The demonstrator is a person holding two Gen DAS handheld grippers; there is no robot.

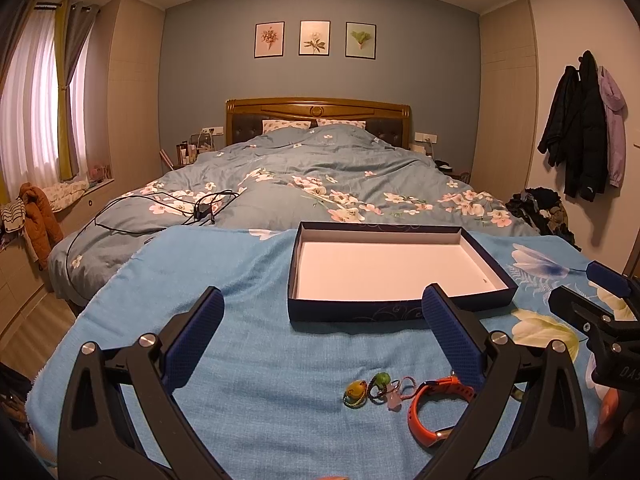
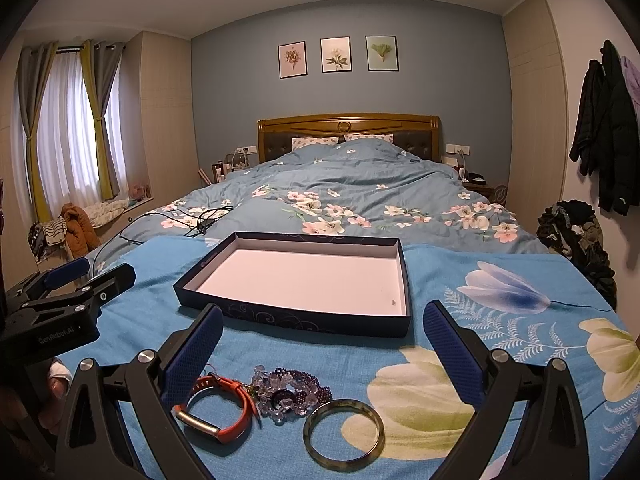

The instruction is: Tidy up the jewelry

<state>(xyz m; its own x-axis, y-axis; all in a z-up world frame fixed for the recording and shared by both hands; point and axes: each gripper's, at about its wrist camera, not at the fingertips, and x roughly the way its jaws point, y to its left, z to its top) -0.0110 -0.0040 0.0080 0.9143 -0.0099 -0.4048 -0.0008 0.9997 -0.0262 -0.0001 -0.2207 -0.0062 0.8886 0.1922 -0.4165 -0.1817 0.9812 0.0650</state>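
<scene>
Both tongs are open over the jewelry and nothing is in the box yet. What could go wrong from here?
1. The beaded bracelets lie heaped against the orange watch band; gripping one may drag the other along.
2. The green bangle lies flat on soft cloth, so the right tongs may pinch fabric or slip off its rim.
3. The box has low walls; a drop near its edge could bounce out.

A home bedroom: a wooden-headboard bed (image 1: pixel 318 114) under a floral duvet (image 1: pixel 320 176), three framed botanical prints (image 1: pixel 315 38), curtained window (image 2: pixel 72 120), and coats hung on the wall (image 1: pixel 580 128).
</scene>
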